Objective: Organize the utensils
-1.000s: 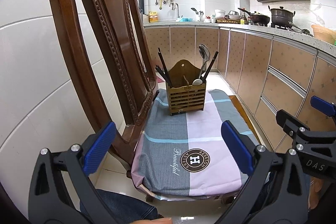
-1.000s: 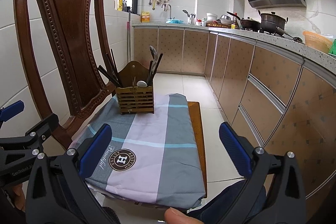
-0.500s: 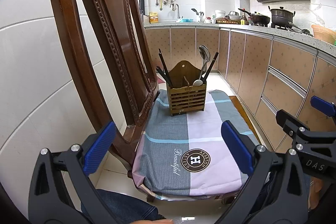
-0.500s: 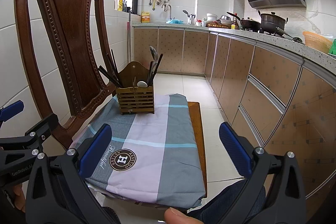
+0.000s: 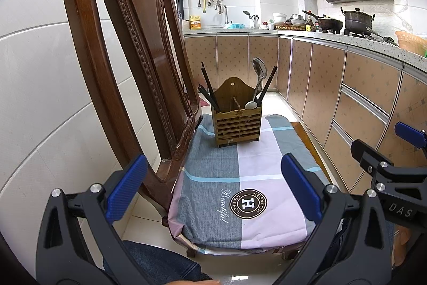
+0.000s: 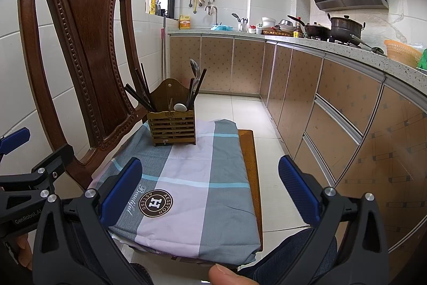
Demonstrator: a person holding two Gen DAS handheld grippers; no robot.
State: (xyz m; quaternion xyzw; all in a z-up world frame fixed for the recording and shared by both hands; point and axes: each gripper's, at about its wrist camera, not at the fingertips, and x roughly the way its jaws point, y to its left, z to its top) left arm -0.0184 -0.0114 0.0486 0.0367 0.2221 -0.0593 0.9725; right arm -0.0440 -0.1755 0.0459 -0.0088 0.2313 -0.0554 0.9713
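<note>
A wooden utensil holder [image 5: 236, 122] stands at the far end of the chair seat, also in the right wrist view [image 6: 173, 124]. Dark chopsticks [image 5: 209, 91] lean out of its left side. A metal spoon [image 5: 258, 71], a white spoon [image 5: 250, 105] and more chopsticks stand in its right side. My left gripper [image 5: 213, 188] is open and empty, well short of the holder over the seat's near end. My right gripper [image 6: 209, 188] is open and empty, likewise near the seat's front edge.
The chair's carved wooden back [image 5: 138, 50] rises on the left against a tiled wall. A checked cloth [image 5: 240, 178] covers the seat. Kitchen cabinets [image 6: 333, 103] run along the right, with pots on the counter [image 6: 344, 27]. Tiled floor lies between.
Both views have shifted only slightly; the left gripper has drifted a little to the left. Both grippers stay open and the holder has not moved.
</note>
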